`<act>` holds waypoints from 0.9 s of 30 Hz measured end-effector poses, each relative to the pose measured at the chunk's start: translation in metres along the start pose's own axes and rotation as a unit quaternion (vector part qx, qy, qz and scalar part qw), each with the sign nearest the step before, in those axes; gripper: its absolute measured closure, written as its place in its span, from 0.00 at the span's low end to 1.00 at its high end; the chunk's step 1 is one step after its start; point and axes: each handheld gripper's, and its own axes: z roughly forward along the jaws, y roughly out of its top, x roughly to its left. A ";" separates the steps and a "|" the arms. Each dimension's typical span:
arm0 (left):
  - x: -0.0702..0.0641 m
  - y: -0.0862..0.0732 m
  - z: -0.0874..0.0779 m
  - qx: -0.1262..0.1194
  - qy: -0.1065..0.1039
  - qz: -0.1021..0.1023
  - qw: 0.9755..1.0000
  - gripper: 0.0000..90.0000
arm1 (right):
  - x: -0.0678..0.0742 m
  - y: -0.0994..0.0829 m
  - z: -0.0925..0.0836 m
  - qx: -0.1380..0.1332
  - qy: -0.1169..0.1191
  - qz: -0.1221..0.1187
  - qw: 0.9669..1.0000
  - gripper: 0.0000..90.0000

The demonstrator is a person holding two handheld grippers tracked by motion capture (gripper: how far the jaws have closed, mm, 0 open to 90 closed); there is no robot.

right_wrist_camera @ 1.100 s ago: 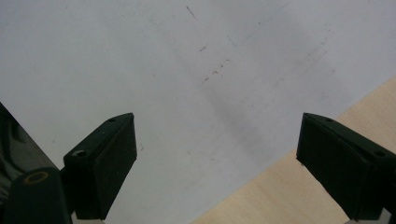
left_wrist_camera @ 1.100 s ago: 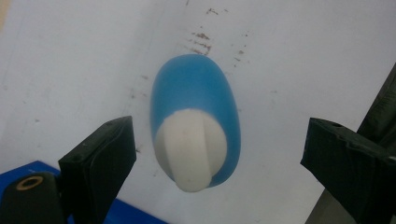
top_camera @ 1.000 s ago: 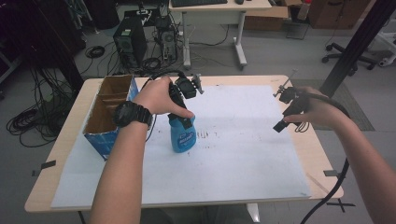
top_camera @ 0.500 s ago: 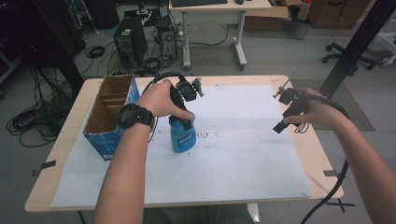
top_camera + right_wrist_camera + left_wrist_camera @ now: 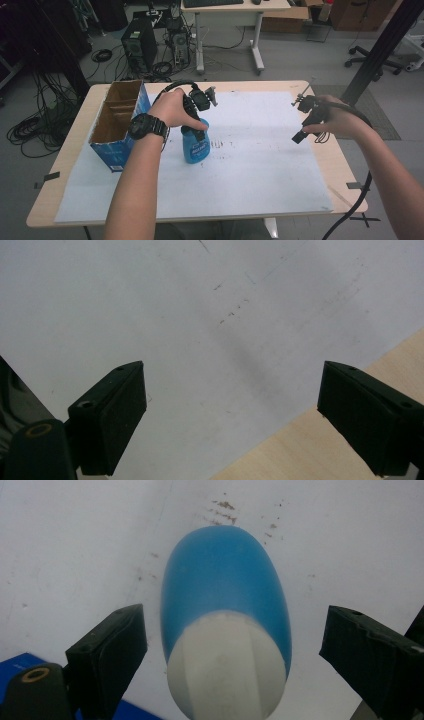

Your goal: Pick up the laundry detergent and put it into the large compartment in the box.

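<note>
Two grippers are over the table [image 5: 75, 170] as we look down on it. Our left gripper [image 5: 199, 125] hangs right above the blue bottle [image 5: 196, 145], which stands upright on the white paper sheet [image 5: 260, 165] near the middle of the table, just to the right of the open cardboard box [image 5: 117, 120]. In the left gripper view the bottle [image 5: 225, 605] rises between our two black jaws, white cap [image 5: 225, 665] nearest the camera, and we see paper showing on either side of it, so the jaws are spread and not pressing on it; they have just been closing in a little around it. The left gripper [image 5: 227, 645] points down on the cap. Over to the right, our right gripper [image 5: 306, 125] is held above the paper near the table's right edge, well apart from the bottle. In the right gripper view the right gripper [image 5: 232, 405] has its jaws standing wide, with bare paper and a strip of wooden tabletop [image 5: 320, 450] between them.
</note>
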 end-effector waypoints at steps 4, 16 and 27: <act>0.001 0.000 0.003 0.001 0.000 0.001 1.000 0.13 | 0.000 0.000 0.001 0.001 0.001 0.000 1.000 0.13; 0.001 0.003 0.012 0.011 0.000 -0.001 1.000 0.13 | -0.001 -0.001 0.003 0.003 0.003 0.001 1.000 0.13; 0.000 0.004 0.023 0.022 0.003 0.001 1.000 0.14 | -0.003 -0.002 0.004 0.004 0.005 0.002 1.000 0.13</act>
